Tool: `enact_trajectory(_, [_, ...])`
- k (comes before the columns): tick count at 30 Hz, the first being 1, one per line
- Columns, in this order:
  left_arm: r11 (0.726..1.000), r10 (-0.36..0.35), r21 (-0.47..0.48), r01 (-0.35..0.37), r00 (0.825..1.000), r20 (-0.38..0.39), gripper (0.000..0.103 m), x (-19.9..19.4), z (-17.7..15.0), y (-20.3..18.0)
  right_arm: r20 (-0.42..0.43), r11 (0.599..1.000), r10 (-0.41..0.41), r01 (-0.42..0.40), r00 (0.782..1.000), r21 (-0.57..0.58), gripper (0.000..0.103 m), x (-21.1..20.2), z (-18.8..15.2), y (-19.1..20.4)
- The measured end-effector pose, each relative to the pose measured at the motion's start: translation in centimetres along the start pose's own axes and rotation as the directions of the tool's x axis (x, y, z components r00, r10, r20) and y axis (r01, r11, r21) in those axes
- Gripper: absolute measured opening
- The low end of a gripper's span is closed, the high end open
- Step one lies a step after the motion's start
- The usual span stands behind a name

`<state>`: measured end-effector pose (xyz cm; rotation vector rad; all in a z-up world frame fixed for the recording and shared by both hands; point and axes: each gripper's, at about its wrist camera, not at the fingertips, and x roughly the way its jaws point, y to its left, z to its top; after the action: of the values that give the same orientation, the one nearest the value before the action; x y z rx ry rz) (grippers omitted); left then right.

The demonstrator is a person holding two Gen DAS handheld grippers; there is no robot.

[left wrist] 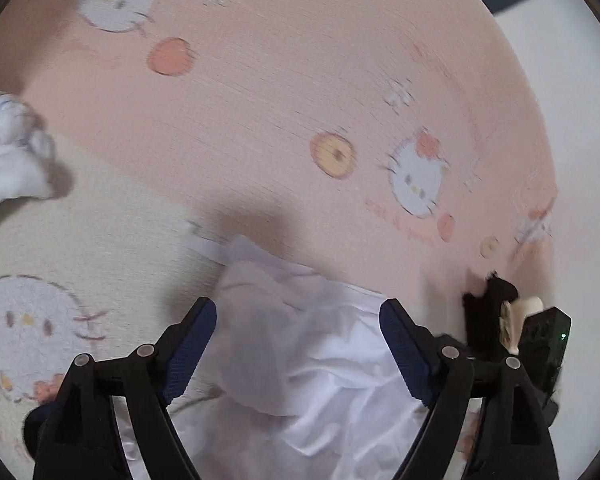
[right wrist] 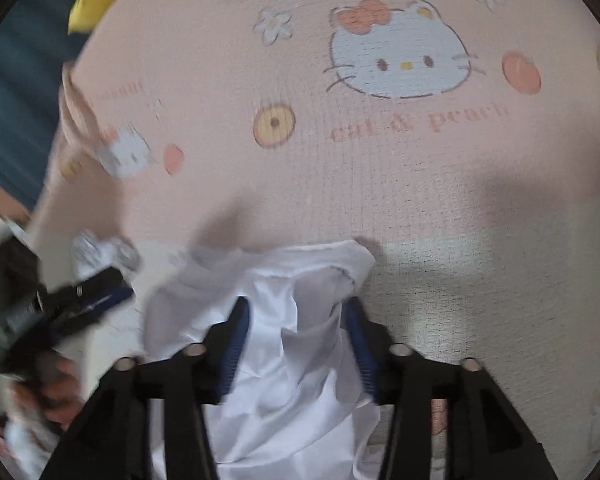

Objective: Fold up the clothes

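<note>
From the left wrist, the left tongs (left wrist: pixel 298 344) stand wide apart over the crumpled white cotton garment (left wrist: pixel 300 360), pads clear of it. It lies on the pink and cream cat-print blanket (left wrist: pixel 260 120); a second white bundle (left wrist: pixel 8 152) sits well off to the garment's left.

From the right wrist, the right tongs (right wrist: pixel 298 344) are parted too — the garment (right wrist: pixel 284 360) bunches between the blades, unpinched. I'd spread it flat first — then grip two corners.

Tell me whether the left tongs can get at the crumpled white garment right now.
Probably yes: the left tongs stand open with the white garment lying between the pads, nothing covering it; the right tongs straddle it too.
</note>
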<state>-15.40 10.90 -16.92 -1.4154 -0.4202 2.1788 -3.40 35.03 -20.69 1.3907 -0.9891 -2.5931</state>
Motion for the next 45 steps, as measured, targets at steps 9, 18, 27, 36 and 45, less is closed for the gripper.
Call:
enact_trajectory(9, [0.990,0.123,0.076,-0.118,0.990,-0.067,0.083,1.4,-0.6,0.5,-0.029,0.928,0.162,-0.143,0.986,0.343,0.059,1.7,0.4,-6.6])
enact_trajectory(18, [0.994,0.106,0.015,-0.105,0.983,-0.152,0.083,2.8,0.3,1.8,-0.073,0.896,0.201,-0.153,0.977,0.418,0.059,5.8,0.1,-6.8])
enact_trajectory(27, [0.996,0.087,0.033,-0.082,0.977,-0.194,0.083,5.3,-0.4,1.2,-0.125,0.912,0.201,-0.139,0.971,0.385,0.038,8.3,0.6,-4.6])
enact_trajectory(36, [0.960,0.136,0.261,-0.103,0.984,-0.112,0.007,6.4,-1.0,-2.3,-0.062,0.979,0.038,-0.025,0.997,0.204,0.008,7.3,1.9,-2.6])
enact_trajectory(45, [0.893,0.176,0.427,-0.140,0.983,-0.046,0.007,5.6,2.3,-6.3,-0.009,0.949,-0.288,0.284,0.958,-0.136,0.007,4.6,5.0,1.9])
